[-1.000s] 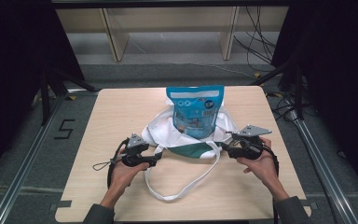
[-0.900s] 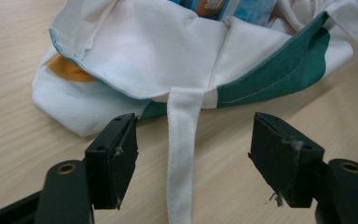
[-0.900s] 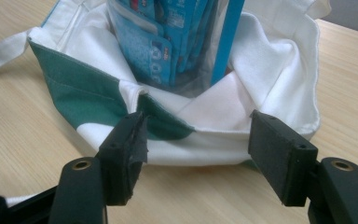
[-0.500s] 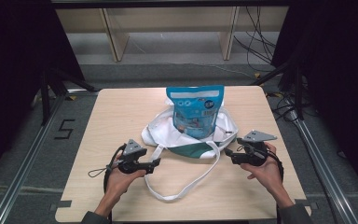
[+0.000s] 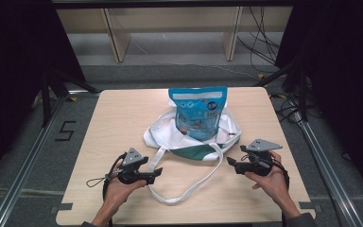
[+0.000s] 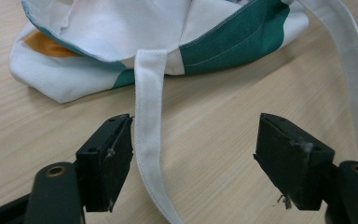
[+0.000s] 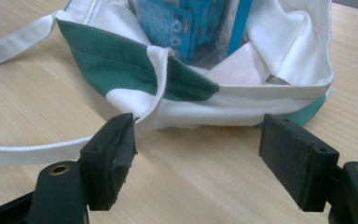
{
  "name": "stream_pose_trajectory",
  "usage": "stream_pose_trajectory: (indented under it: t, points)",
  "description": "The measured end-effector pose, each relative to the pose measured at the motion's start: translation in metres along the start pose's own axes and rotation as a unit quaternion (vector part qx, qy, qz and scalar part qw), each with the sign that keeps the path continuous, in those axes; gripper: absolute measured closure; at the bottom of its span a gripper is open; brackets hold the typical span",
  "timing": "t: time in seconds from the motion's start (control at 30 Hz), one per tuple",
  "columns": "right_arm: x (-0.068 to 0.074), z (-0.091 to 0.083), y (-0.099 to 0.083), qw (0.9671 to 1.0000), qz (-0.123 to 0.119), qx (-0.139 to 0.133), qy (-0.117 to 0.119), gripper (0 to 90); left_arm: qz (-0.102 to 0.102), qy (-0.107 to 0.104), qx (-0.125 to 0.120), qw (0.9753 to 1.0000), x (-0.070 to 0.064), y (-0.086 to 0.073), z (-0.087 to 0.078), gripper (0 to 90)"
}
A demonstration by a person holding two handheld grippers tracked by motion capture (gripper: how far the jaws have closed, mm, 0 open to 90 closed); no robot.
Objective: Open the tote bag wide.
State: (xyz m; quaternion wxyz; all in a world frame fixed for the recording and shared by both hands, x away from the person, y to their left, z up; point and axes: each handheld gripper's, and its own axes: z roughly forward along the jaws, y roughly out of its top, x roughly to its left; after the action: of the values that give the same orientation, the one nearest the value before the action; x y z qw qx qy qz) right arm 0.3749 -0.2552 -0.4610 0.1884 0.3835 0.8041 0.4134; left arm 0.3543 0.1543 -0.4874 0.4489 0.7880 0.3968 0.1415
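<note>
While both of my claws rest low over the table (image 5: 99, 123), my left claw (image 5: 157, 171) stands wide open and grips nothing, with the white strap (image 6: 148, 116) of the tote bag (image 5: 170, 135) lying between its jaws, just beside the left one. My right claw (image 5: 230, 163) is likewise wide open and empty, its left jaw just at the strap where it meets the green band of the bag. A blue pouch (image 5: 198, 111) stands upright inside the bag near the middle of the table.
</note>
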Motion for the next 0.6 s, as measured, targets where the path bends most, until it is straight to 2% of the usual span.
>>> stream_pose_trajectory:
  t: [0.03,0.07,0.1,0.17,0.23,0.27,0.3,0.33,0.4,0.43,0.5,0.53,0.6]
  points:
    - [0.000,0.000,0.000,1.0000,0.000,0.000,0.000,27.6,0.000,0.000,0.000,1.0000,0.000,0.000,0.000,26.5]
    - [0.003,0.000,-0.002,0.9999,0.013,0.004,-0.004,27.2,0.004,-0.001,-0.001,1.0000,0.000,-0.002,0.001,25.8]
    - [0.001,0.000,-0.002,1.0000,0.005,0.003,-0.005,27.1,0.004,-0.001,-0.001,1.0000,0.000,-0.002,0.001,25.1]
    - [0.002,0.000,-0.003,1.0000,0.007,0.002,0.002,27.0,0.002,-0.004,-0.001,1.0000,0.001,-0.005,0.002,25.1]
    - [0.003,-0.002,-0.003,1.0000,0.002,0.006,-0.003,26.7,0.005,0.002,0.010,0.9999,0.002,-0.006,0.000,25.1]
    - [0.004,-0.002,-0.004,1.0000,0.001,0.004,-0.006,26.6,-0.009,0.000,0.006,0.9999,0.001,-0.007,0.000,25.1]
    - [0.004,-0.002,-0.004,1.0000,0.001,0.004,-0.006,26.6,-0.009,0.000,0.006,0.9999,0.001,-0.007,0.000,25.1]
    - [0.005,-0.002,-0.006,1.0000,0.002,0.006,-0.004,26.4,0.000,-0.005,0.001,1.0000,0.000,-0.008,-0.002,25.1]
    - [0.005,-0.003,-0.007,1.0000,-0.001,0.004,-0.007,26.4,-0.005,-0.006,-0.005,1.0000,-0.001,-0.008,-0.001,25.1]
    - [0.006,-0.003,-0.008,0.9999,0.005,0.008,-0.006,26.4,-0.003,-0.007,0.002,1.0000,-0.002,-0.009,-0.002,25.1]
    - [0.006,-0.003,-0.009,0.9999,0.002,0.009,-0.006,26.2,-0.001,-0.008,0.001,1.0000,-0.003,-0.011,-0.002,25.1]
    - [0.007,-0.003,-0.010,0.9999,0.000,0.010,-0.005,25.9,0.010,-0.007,0.011,0.9999,-0.003,-0.012,-0.004,25.1]
    - [0.009,-0.004,-0.011,0.9999,-0.003,0.015,-0.001,25.5,0.002,-0.008,0.002,1.0000,-0.005,-0.013,-0.003,25.1]
